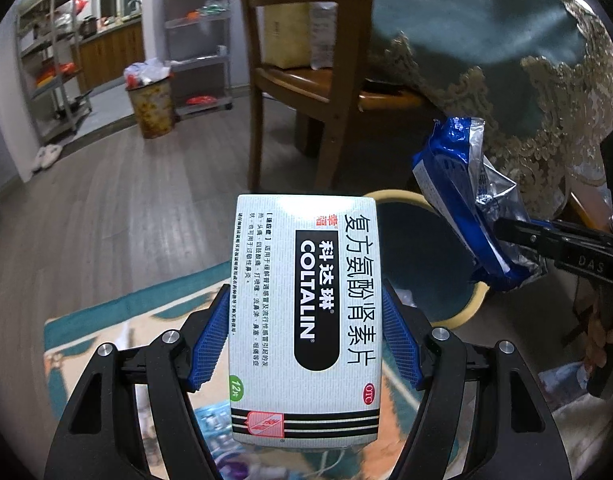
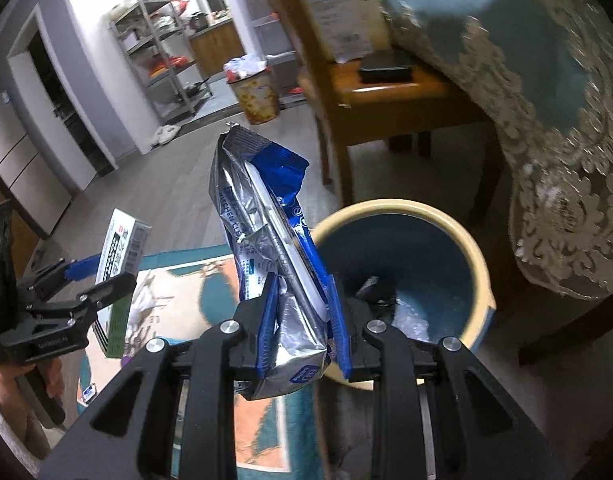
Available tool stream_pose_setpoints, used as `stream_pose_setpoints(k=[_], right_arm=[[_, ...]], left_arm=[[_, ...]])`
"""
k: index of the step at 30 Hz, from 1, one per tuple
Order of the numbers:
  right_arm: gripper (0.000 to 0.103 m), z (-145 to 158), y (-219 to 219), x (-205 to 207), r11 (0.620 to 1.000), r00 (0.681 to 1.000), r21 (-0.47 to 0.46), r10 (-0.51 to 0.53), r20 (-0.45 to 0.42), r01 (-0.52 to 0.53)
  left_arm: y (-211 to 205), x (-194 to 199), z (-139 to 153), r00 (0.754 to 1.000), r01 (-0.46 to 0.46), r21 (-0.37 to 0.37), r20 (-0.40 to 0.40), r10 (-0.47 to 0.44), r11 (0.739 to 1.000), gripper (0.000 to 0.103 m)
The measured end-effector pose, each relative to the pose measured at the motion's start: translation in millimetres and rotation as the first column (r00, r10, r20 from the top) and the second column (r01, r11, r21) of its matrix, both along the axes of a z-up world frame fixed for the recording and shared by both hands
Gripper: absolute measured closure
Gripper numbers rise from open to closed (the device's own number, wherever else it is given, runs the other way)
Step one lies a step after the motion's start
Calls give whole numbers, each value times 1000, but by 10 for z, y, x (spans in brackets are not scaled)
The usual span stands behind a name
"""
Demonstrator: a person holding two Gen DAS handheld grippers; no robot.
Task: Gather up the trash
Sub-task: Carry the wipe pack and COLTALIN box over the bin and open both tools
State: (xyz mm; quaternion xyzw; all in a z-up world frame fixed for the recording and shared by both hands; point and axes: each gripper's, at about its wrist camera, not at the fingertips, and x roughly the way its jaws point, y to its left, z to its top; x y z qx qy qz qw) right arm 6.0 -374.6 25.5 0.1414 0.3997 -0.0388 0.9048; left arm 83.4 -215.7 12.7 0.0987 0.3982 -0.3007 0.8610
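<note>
left gripper (image 1: 305, 336): clamped across the sides of the medicine box (image 1: 305, 312), which stands lengthwise between the blue pads, printed face up
right gripper (image 2: 302, 312): clamped on the lower end of the blue foil wrapper (image 2: 266, 224), whose torn top sticks up toward 12 o'clock
rug (image 1: 118, 312): patterned teal, under both hands; a few small items lie blurred on it below the box
bin (image 2: 446, 216): cream rim, blue inside, open-topped, at 2 o'clock from the right claw and just past the wrapper; something pale lies at its bottom
chair (image 1: 290, 76): wooden, beyond the bin at 12 o'clock, beside the lace-edged tablecloth (image 1: 546, 80)
far basket (image 1: 150, 100): overfull, at 10 o'clock near the shelves
step: both pieces picked up, carrying to the bin
next move: likely bring each claw over the rim, then part the jaws so box and wrapper fall inside
</note>
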Motion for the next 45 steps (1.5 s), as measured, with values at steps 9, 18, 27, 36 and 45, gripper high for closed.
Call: stream_pose_setpoints(k=[9,18,27,36,45], right_arm=[[78,-359,-614,1,995,992,27,-93,-86,96],[78,-702,-915,-18,980,978,125,-134,-160,154],[77,-861,-912,7,979,965,112,-143,-220,171],[61,-748,-907,1,980,970,87,-163,-179,180],[51,-621,-764,55,987,977,52,-143,-157,153]], left_arm=[[-667,-16,-294,996,80,22,-31,-79,997,31],[-1133,-30,-671,990,131,49,-63,-127,990,31],[-1400,18,-1019,988,136,110,-91,-126,985,31],[-1332,46,-884,993,106,83,-53,-102,991,22],[-938,26,-629,998,68,68,-15,-68,995,19]])
